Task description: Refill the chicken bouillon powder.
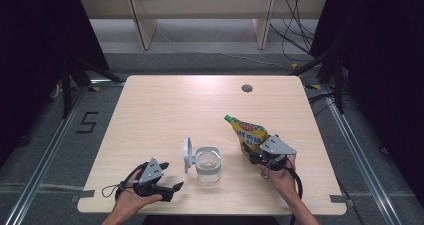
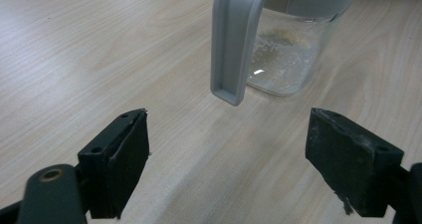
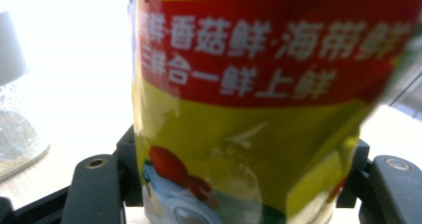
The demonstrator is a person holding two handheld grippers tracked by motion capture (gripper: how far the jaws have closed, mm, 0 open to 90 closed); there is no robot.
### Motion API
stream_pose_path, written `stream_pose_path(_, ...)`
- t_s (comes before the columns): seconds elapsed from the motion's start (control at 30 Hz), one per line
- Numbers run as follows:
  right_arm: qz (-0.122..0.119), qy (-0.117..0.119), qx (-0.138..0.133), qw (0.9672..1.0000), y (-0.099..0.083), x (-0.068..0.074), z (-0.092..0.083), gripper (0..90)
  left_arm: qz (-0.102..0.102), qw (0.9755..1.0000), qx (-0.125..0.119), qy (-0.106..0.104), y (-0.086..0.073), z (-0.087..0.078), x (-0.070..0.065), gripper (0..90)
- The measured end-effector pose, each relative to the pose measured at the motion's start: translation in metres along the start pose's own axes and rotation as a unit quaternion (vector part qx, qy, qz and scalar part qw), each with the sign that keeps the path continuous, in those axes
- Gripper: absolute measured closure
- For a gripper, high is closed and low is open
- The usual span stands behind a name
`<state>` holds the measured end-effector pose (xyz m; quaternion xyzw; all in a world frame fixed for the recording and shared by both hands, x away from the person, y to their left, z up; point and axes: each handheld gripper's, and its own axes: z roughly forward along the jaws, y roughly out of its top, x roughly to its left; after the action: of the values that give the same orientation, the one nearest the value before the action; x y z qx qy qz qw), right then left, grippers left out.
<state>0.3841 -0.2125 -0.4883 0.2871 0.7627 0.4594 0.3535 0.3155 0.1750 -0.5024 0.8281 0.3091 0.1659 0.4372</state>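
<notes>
At the near left edge of the wooden table (image 1: 150,105), the person's left hand (image 1: 131,199) holds the left gripper (image 1: 170,187) low over the tabletop, pointing right toward the jar. Its jaws stand wide apart with nothing between them; in the left gripper view the two black pads (image 2: 127,159) frame bare wood, and the jar's hanging grey lid sits just beyond them.

At the near right, the right hand (image 1: 280,180) holds the right gripper (image 1: 255,155) at the lower end of a yellow pouch (image 1: 248,133). In the right gripper view the pouch (image 3: 249,109) stands between the two jaws, filling the gap from side to side and creased where the jaws meet it, so the gripper is clamped on the pouch. A red band with white print crosses its upper part.

A little farther in, near the middle of the table, stands a clear glass jar (image 1: 207,165), upright and open. Its grey flip lid (image 1: 187,154) is swung up on the jar's left side. The jar lies between the two grippers, apart from both.

The pouch leans away from the right gripper toward the far left, ending in a green cap (image 1: 228,118) raised off the table.

Farthest off, toward the far right, is a round cable hole (image 1: 246,88) in the tabletop.
</notes>
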Motion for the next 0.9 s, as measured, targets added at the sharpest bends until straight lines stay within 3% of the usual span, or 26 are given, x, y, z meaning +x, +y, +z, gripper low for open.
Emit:
stream_pose_path(0.17,-0.032,-0.011,-0.011,0.9994,0.009,0.004,-0.018,33.2,0.004,1.0,0.005,-0.002,0.0,-0.001,0.001,17.0)
stream_pose_path(0.2,-0.043,-0.013,-0.013,0.9989,0.011,0.006,-0.022,33.2,-0.005,1.0,-0.006,-0.004,0.0,-0.001,0.0,17.0)
stream_pose_path(0.3,-0.083,-0.017,-0.018,0.9962,0.017,0.013,-0.031,33.3,0.02,0.9998,0.006,0.002,0.001,-0.003,0.004,16.9)
stream_pose_path(0.4,-0.118,-0.022,-0.017,0.9926,0.021,0.021,-0.038,33.3,0.011,0.9999,-0.003,-0.002,0.001,-0.002,0.003,16.6)
stream_pose_path(0.47,-0.141,-0.02,-0.018,0.9896,0.023,0.027,-0.043,33.3,-0.01,0.9999,-0.009,0.0,0.0,-0.001,0.0,16.5)
stream_pose_path(0.5,-0.145,-0.021,-0.018,0.989,0.024,0.029,-0.044,33.3,-0.005,0.9999,-0.008,0.003,0.0,-0.002,0.001,16.4)
stream_pose_path(0.53,-0.159,-0.021,-0.017,0.9869,0.025,0.031,-0.046,33.3,0.008,0.9999,-0.009,0.005,0.001,-0.002,0.003,16.4)
stream_pose_path(0.67,-0.218,-0.035,-0.008,0.9753,0.026,0.038,-0.049,33.4,-0.004,0.9999,-0.005,0.009,0.0,-0.002,0.002,16.3)
stream_pose_path(0.7,-0.228,-0.036,-0.006,0.9731,0.027,0.039,-0.049,33.4,0.01,0.9999,0.001,0.007,0.001,-0.004,0.004,16.3)
stream_pose_path(0.73,-0.241,-0.038,-0.006,0.9698,0.027,0.04,-0.05,33.4,0.016,0.9999,0.001,0.005,0.001,-0.004,0.005,16.3)
stream_pose_path(0.77,-0.256,-0.043,-0.002,0.9658,0.027,0.042,-0.05,33.4,-0.006,1.0,-0.005,0.006,0.0,-0.002,0.003,16.3)
stream_pose_path(0.8,-0.281,-0.046,0.0,0.9585,0.028,0.043,-0.049,33.4,-0.002,1.0,-0.006,0.005,0.0,-0.002,0.003,16.3)
stream_pose_path(0.83,-0.287,-0.05,0.006,0.9566,0.027,0.045,-0.05,33.4,-0.007,0.9999,-0.007,0.005,0.0,-0.002,0.003,16.3)
stream_pose_path(0.9,-0.304,-0.056,0.013,0.9509,0.027,0.048,-0.05,33.4,0.001,1.0,0.0,0.007,0.0,-0.003,0.003,16.3)
